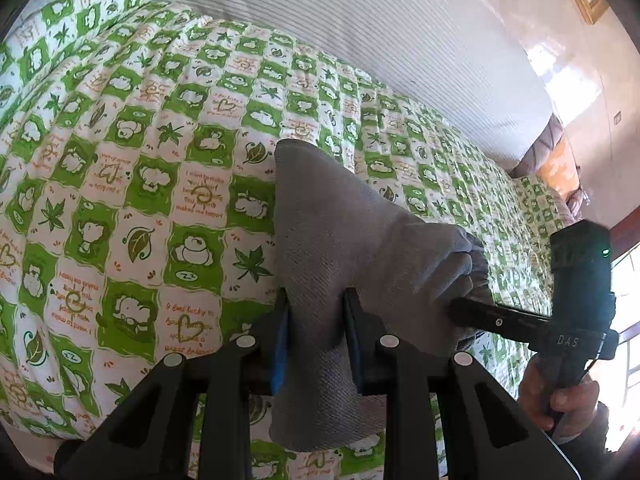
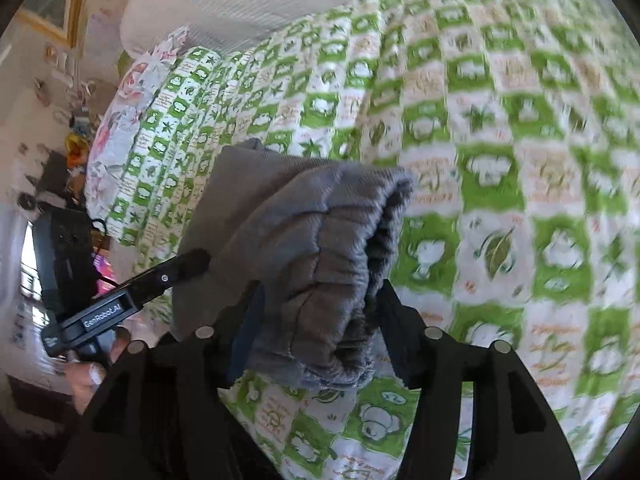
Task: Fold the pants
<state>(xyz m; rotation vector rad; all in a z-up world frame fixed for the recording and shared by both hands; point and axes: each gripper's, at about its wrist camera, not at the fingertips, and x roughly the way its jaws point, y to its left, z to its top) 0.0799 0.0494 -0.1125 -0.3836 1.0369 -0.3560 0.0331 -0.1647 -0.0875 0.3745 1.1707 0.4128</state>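
The grey pants hang bunched above the green-and-white quilt. My left gripper is shut on a flat grey part of them. In its view the right gripper comes in from the right and bites the gathered waistband. In the right wrist view my right gripper is shut on the elastic waistband of the pants. The left gripper reaches in from the left and holds the same cloth.
The quilt covers the whole bed. A floral pillow lies at its head. A white striped headboard or wall runs along the far side. A window is at the right.
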